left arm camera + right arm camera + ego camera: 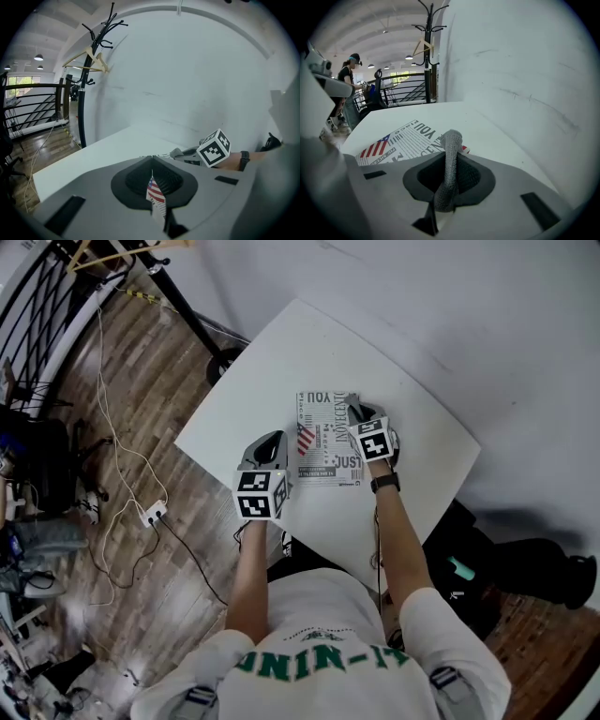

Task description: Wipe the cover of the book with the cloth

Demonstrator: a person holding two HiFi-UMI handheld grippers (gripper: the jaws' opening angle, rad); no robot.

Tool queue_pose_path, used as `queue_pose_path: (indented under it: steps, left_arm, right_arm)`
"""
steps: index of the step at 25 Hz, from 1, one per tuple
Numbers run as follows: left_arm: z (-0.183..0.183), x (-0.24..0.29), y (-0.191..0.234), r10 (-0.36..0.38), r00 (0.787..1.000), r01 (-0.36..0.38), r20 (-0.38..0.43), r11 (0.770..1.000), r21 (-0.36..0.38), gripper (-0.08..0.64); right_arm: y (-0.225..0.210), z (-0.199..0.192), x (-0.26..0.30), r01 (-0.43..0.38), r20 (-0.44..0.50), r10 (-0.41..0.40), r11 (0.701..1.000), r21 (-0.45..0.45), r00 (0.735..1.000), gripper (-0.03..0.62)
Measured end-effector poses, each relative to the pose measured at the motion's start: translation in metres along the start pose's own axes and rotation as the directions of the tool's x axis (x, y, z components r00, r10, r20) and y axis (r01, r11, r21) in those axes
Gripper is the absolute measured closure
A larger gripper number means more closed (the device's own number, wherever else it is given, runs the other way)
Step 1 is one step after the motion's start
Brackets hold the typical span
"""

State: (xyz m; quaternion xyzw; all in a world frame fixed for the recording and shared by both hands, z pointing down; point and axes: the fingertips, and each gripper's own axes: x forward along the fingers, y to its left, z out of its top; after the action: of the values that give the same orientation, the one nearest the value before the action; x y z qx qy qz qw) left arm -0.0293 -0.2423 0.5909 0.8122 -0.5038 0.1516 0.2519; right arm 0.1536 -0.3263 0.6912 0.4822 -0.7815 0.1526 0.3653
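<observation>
Two grippers are meeting over the book lying on the white table in the head view. The left gripper is working at its left edge, the right gripper at its far right corner.

In the left gripper view, the fingers are pinching the book's flag-printed edge, so a hard drag could crease or lift it.

In the right gripper view, the fingers are clamping a grey knitted cloth by a thin fold, probably loosely, so it risks slipping free mid-wipe. A coat stand is standing well behind, blocking nothing.
</observation>
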Motion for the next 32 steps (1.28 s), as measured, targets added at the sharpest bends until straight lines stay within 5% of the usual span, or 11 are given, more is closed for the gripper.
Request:
queue_pose_path:
  steps: [5,8,16,20,28,32]
  left_arm:
    - [0.004,-0.001,-0.008,-0.008,1.000,0.008,0.008,1.000,0.012,0.546]
    - [0.004,-0.009,-0.002,0.009,1.000,-0.009,0.001,1.000,0.027,0.546]
    - [-0.007,-0.047,0.038,0.113,0.993,-0.112,-0.016,0.993,0.026,0.546]
    - [-0.005,-0.046,0.039,0.108,0.994,-0.108,-0.004,0.994,0.018,0.546]
    - [-0.007,-0.017,-0.012,-0.009,1.000,0.010,-0.014,0.999,0.043,0.546]
    - [-0.005,-0.011,-0.024,-0.035,0.999,0.035,-0.009,0.998,0.050,0.546]
  right_arm:
    - [0.008,0.000,0.001,-0.011,-0.031,0.011,1.000,-0.028,0.999,0.548]
    - [0.046,0.019,0.008,-0.117,-0.011,0.117,0.993,0.013,0.993,0.546]
    - [0.156,0.058,0.022,-0.244,-0.030,0.246,0.926,-0.289,0.969,0.543]
    - [0.136,0.036,0.020,-0.219,-0.051,0.214,0.937,-0.270,0.976,0.543]
    - [0.024,-0.014,-0.018,-0.071,-0.005,0.071,0.994,-0.084,0.997,0.543]
    - [0.005,-0.025,-0.026,-0.038,-0.007,0.038,0.999,-0.033,0.999,0.543]
